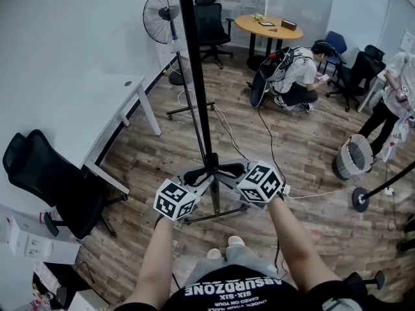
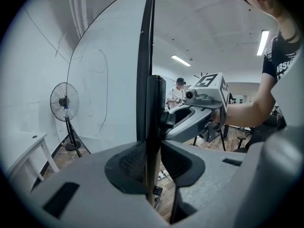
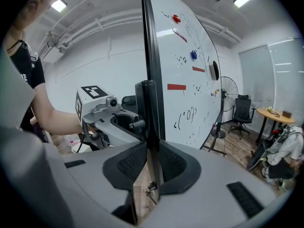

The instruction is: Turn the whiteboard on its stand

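Observation:
The whiteboard [image 1: 190,57] shows edge-on in the head view as a thin black line above its stand post [image 1: 211,164]. My left gripper [image 1: 198,175] and my right gripper [image 1: 228,172] meet at the board's lower edge from opposite sides. In the left gripper view the jaws [image 2: 153,165] are closed around the black frame [image 2: 145,56], pads against it, and the right gripper [image 2: 199,108] shows beyond. In the right gripper view the jaws [image 3: 152,160] clamp the same frame [image 3: 149,56], beside the board's written face [image 3: 190,80], with the left gripper [image 3: 109,113] opposite.
The stand's legs [image 1: 214,211] spread over the wooden floor by my feet. A white desk [image 1: 110,102] and a black chair [image 1: 52,180] are on the left, a fan [image 1: 162,8] behind. A crouching person [image 1: 295,76], a basket [image 1: 353,157] and floor cables lie to the right.

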{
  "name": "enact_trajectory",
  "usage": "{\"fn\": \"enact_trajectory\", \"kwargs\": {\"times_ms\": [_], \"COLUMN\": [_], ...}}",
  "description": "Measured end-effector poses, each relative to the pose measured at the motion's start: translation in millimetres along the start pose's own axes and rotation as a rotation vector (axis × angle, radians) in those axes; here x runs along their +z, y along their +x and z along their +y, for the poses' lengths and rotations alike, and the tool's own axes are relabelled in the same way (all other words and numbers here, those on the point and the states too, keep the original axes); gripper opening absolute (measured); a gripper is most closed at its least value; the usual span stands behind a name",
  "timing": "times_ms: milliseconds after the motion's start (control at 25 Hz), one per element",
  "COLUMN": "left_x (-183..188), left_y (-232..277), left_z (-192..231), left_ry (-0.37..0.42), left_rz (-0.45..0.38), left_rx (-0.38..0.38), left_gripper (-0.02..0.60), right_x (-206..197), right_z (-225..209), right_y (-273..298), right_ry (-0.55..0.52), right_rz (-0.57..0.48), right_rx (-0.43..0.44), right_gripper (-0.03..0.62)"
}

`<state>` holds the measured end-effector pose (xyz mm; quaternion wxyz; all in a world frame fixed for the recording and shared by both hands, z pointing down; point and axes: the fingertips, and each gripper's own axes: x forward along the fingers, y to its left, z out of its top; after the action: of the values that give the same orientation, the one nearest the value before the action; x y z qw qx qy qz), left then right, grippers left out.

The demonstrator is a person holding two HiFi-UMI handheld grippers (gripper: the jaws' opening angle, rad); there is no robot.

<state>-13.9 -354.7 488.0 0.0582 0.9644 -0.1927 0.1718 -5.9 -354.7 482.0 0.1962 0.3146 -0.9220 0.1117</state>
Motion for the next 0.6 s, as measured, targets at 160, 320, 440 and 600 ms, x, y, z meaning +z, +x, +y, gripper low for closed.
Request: {"fn": "enact_trajectory", "kwargs": {"times_ms": [160,320,440,600], "left_x": [-1.2,-0.1,0.5,-1.3], "left_y": [0.0,4.2,7.4,7.2], "left_z": [-18.5,-44.9,-67.4,-93.9], "left_ry": [-0.003,-0.005,-0.008,-0.019], "left_rz": [-0.011,-0.033,-0.044,-0.046], "left_rx": [-0.026,-0.032,-0.023,0.004], "left_gripper": [0.092,0.092,0.092,0.092], "right_x": [-8.1,-19.3,-28.7,-39.9], "right_z": [8.5,16.9,24.6,37.4], "right_y": [-14.1,-36.8,-56.4,-76.5], "right_ry": [0.023,0.024,0.023,-0.005], "right_rz": [-0.012,-0.029,-0.043,-0.031], "right_rx": [-0.019,-0.021,-0.013,0.009], "right_gripper": [0.072,0.072,0.074,0.075]}}
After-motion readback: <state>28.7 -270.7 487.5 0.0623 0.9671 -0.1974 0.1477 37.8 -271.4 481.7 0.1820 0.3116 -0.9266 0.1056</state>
